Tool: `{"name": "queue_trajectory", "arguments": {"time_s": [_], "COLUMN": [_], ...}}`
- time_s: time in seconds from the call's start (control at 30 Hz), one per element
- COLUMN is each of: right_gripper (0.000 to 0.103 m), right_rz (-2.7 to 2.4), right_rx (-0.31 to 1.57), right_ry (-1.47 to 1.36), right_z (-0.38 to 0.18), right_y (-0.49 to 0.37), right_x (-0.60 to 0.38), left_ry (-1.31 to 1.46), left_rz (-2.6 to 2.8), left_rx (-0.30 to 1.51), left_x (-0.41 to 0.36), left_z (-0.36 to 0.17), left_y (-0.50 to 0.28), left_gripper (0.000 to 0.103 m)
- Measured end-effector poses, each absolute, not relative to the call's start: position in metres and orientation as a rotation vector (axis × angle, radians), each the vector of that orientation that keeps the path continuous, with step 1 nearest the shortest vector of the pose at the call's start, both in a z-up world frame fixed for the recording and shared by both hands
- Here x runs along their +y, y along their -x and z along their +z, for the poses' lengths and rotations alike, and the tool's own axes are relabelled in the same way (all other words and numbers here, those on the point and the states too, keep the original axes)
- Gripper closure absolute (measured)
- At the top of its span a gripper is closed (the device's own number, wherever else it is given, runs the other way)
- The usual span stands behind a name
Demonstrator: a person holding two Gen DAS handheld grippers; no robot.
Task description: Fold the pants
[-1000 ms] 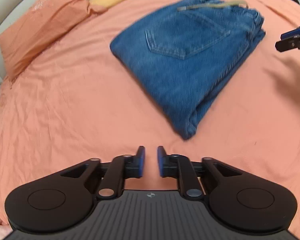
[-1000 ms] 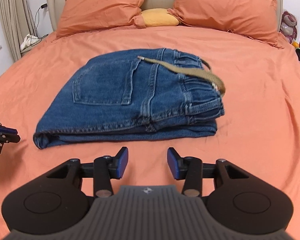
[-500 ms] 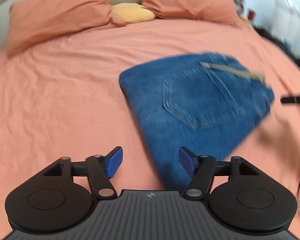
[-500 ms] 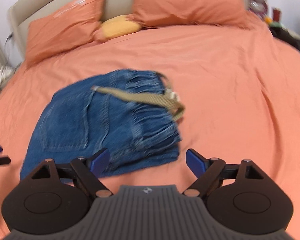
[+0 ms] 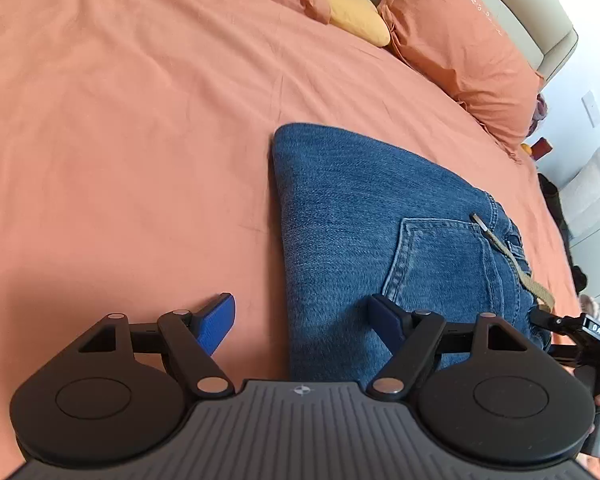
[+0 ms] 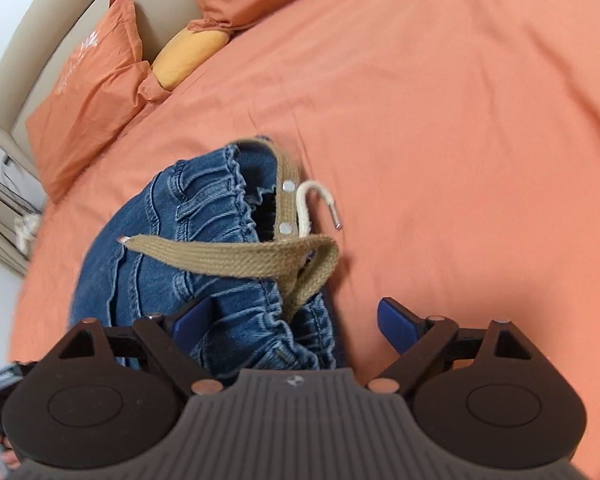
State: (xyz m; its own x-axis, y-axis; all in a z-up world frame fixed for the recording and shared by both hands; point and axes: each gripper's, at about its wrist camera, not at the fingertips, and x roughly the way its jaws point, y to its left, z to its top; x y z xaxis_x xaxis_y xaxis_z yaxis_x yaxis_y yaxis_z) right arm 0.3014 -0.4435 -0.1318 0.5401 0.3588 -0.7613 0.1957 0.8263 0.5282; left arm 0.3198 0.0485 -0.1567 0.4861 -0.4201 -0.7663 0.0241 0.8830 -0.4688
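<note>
Folded blue jeans (image 5: 380,216) lie on the orange bed, back pocket up, with a khaki belt (image 6: 236,252) across the waistband. My left gripper (image 5: 302,318) is open and straddles the folded near edge of the jeans at their left end. My right gripper (image 6: 294,320) is open over the elastic waistband end (image 6: 268,324) of the jeans. The right gripper also shows at the right edge of the left wrist view (image 5: 572,332). Neither holds anything.
The orange bedsheet (image 5: 120,140) spreads all around the jeans. Orange pillows (image 5: 460,32) and a yellow cushion (image 5: 352,8) lie at the headboard. A white drawstring (image 6: 312,208) hangs off the waistband. Furniture stands beyond the bed's right side (image 5: 592,192).
Both grippers have moved in close and lower over the jeans, one at each end, and both have opened wider. The jeans have not moved.
</note>
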Motion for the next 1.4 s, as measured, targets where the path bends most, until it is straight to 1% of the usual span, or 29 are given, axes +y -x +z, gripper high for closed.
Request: {"name": "queue_trajectory", "arguments": {"time_s": [0.13,0.2,0.23,0.27,0.3,0.33,0.37,0.43,0.47,0.5,0.53,0.57,0.67,0.9,1.03,1.2,1.4], "right_gripper": [0.021,0.022,0.025,0.031,0.035,0.052,0.052,0.057,0.06,0.062,0.066,0.07,0.075,0.078,0.078,0.078,0.078], "right_rz": [0.163,0.184,0.192,0.2,0.209,0.228,0.228,0.219,0.214,0.207,0.199,0.193,0.19,0.248,0.305,0.398,0.496], "right_rx": [1.015,1.01,1.006,1.0,0.996,0.996,1.002,0.996,0.995,0.994,0.991,0.988,0.962,0.906,0.893,0.888,0.895], "right_ry": [-0.679,-0.699,-0.705,-0.707,-0.71,-0.729,-0.752,-0.724,-0.707,-0.693,-0.671,-0.641,-0.595,-0.539,-0.52,-0.526,-0.504], "right_z": [-0.149,-0.154,-0.155,-0.155,-0.155,-0.155,-0.156,-0.151,-0.148,-0.144,-0.138,-0.131,-0.108,-0.047,-0.023,-0.013,-0.015], "right_y": [-0.307,-0.308,-0.308,-0.307,-0.307,-0.306,-0.305,-0.304,-0.303,-0.302,-0.302,-0.302,-0.299,-0.28,-0.267,-0.254,-0.234], "right_x": [-0.449,-0.453,-0.453,-0.454,-0.453,-0.451,-0.451,-0.446,-0.445,-0.442,-0.439,-0.435,-0.428,-0.399,-0.361,-0.293,-0.197], "left_ry": [0.434,0.452,0.464,0.477,0.489,0.507,0.528,0.544,0.543,0.541,0.535,0.523,0.465,0.384,0.334,0.276,0.221], "left_rz": [-0.304,-0.312,-0.313,-0.317,-0.316,-0.319,-0.33,-0.317,-0.317,-0.314,-0.3,-0.29,-0.274,-0.267,-0.277,-0.217,-0.121], "left_rx": [1.018,1.008,1.001,0.995,0.989,0.989,0.997,1.005,1.003,1.002,1.002,1.0,0.978,0.922,0.924,0.904,0.936], "left_x": [0.051,0.052,0.053,0.053,0.053,0.052,0.051,0.048,0.047,0.044,0.042,0.04,0.035,0.055,0.09,0.147,0.215], "left_z": [-0.164,-0.167,-0.168,-0.168,-0.167,-0.167,-0.168,-0.167,-0.164,-0.16,-0.155,-0.149,-0.131,-0.077,-0.047,-0.017,-0.007], "left_y": [-0.326,-0.326,-0.326,-0.325,-0.323,-0.323,-0.323,-0.324,-0.324,-0.325,-0.324,-0.324,-0.32,-0.302,-0.289,-0.26,-0.233], "left_gripper": [0.014,0.016,0.019,0.025,0.034,0.042,0.06,0.067,0.08,0.091,0.094,0.095,0.096,0.097,0.097,0.097,0.097]}}
